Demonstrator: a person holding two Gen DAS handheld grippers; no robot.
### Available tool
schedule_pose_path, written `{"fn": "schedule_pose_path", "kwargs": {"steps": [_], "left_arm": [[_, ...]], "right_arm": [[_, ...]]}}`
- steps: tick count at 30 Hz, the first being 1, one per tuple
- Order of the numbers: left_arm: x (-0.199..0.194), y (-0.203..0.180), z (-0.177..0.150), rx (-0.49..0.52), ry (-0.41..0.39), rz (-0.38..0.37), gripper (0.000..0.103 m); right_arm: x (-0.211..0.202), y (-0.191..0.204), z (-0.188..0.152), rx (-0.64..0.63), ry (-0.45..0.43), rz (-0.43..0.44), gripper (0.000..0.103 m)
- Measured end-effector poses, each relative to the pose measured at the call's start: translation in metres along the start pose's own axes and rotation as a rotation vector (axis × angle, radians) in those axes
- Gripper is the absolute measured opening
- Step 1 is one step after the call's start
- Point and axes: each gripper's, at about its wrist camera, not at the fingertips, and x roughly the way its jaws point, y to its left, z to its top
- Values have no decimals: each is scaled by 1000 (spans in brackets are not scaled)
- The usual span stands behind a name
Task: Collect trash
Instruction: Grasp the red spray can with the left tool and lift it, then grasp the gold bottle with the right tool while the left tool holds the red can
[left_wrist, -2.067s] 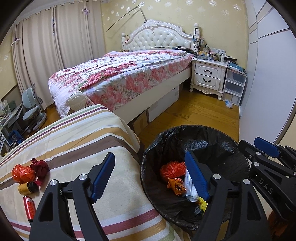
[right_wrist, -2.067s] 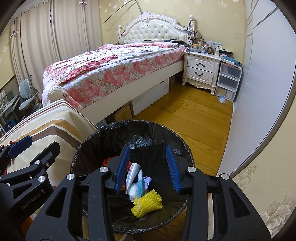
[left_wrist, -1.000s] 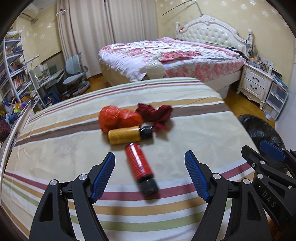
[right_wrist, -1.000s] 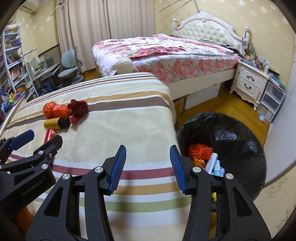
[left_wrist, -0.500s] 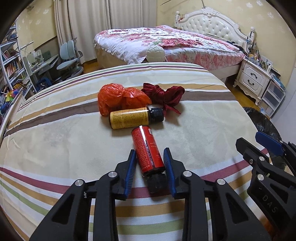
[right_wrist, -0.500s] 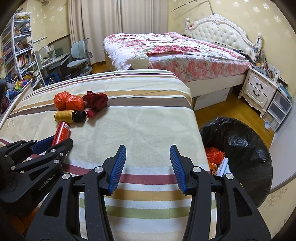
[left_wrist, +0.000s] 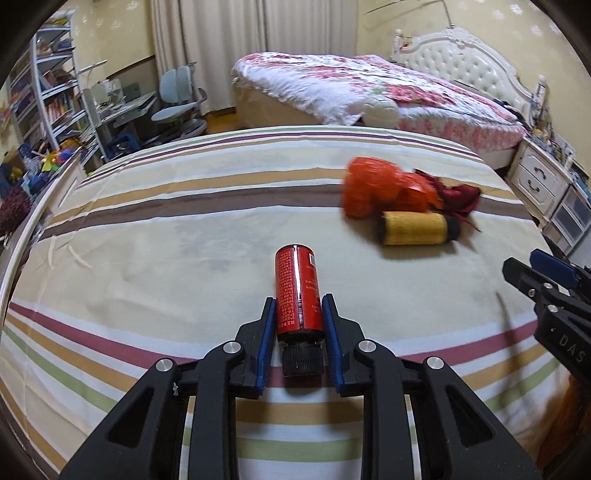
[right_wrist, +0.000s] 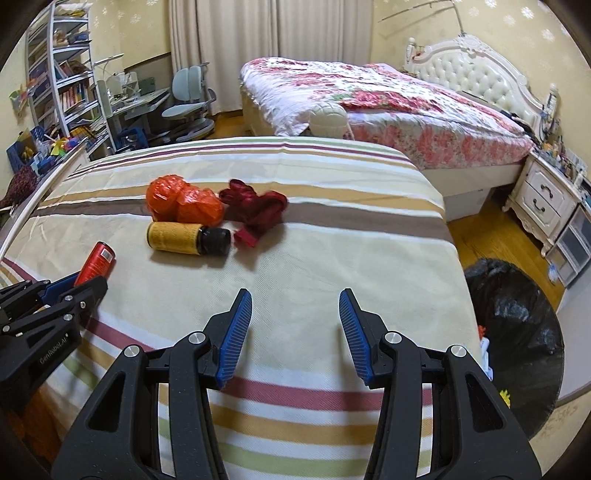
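My left gripper (left_wrist: 298, 317) is shut on a red bottle (left_wrist: 297, 290) with a black cap, held just above the striped bed cover; it also shows in the right wrist view (right_wrist: 96, 263). A yellow bottle (right_wrist: 184, 238), a crumpled orange bag (right_wrist: 183, 201) and a dark red rag (right_wrist: 256, 206) lie together on the cover, also in the left wrist view (left_wrist: 417, 228). My right gripper (right_wrist: 295, 325) is open and empty above the cover's near part. The black-lined trash bin (right_wrist: 517, 332) stands on the floor to the right, with trash in it.
The striped bed (right_wrist: 332, 258) ends at its right edge near the bin. A floral bed (right_wrist: 388, 107), a white nightstand (right_wrist: 543, 199), desk chairs (right_wrist: 188, 99) and a bookshelf (right_wrist: 59, 81) stand behind.
My left gripper closed on the red bottle, lifted it and swung left, so the other trash now sits to its right. My right gripper stayed open and barely moved.
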Motion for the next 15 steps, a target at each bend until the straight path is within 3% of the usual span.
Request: {"fn": "schedule_pose_path", "kwargs": {"steps": [10,15], "left_arm": [[11,51,13,-41,-4,71,26],[14,68,17,-67,-3,82,26]], "right_arm": [[15,24,42,-35,-22,-2,48],[35,27,53,-53,13,-33,49]]}}
